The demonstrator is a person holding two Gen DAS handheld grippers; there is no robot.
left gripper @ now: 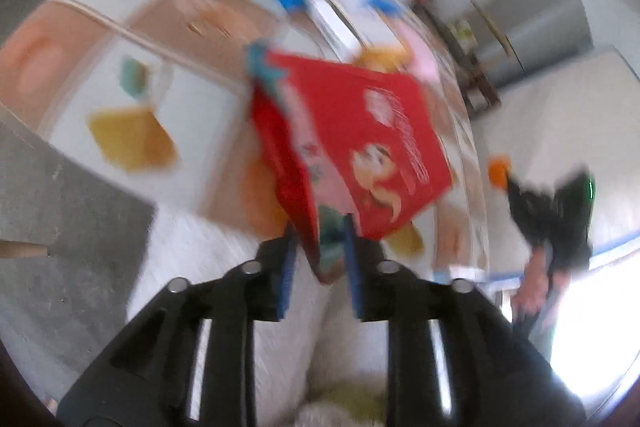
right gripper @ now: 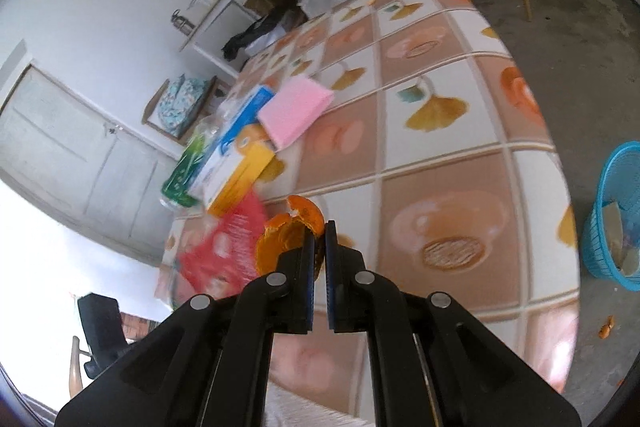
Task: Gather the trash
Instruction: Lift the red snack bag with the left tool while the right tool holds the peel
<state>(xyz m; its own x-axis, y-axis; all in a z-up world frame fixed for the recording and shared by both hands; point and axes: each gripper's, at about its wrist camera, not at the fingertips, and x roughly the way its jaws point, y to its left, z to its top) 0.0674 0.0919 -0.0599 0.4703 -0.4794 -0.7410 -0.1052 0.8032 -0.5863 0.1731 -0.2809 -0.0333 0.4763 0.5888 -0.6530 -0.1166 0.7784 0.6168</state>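
Gripping a curled piece of orange citrus peel between its nearly closed blue pads, the right tool hangs above the desk covered in a tiled cloth of orange and white squares. On that cloth, up and left of the peel, lie a pink rectangular sponge block, a blue and yellow cardboard box and a green printed wrapper. A turquoise plastic mesh basket stands on the grey floor beyond the desk's right edge, with pale scraps inside.

From the left wrist view, blurred by motion, the left tool has its blue pads standing partly apart with the lower corner of a red printed snack packet between them. Whether the pads press on the packet I cannot tell; it looks loose, tilted with its face toward the right. The right tool, with the orange peel, shows as a dark blur at the right of this view.
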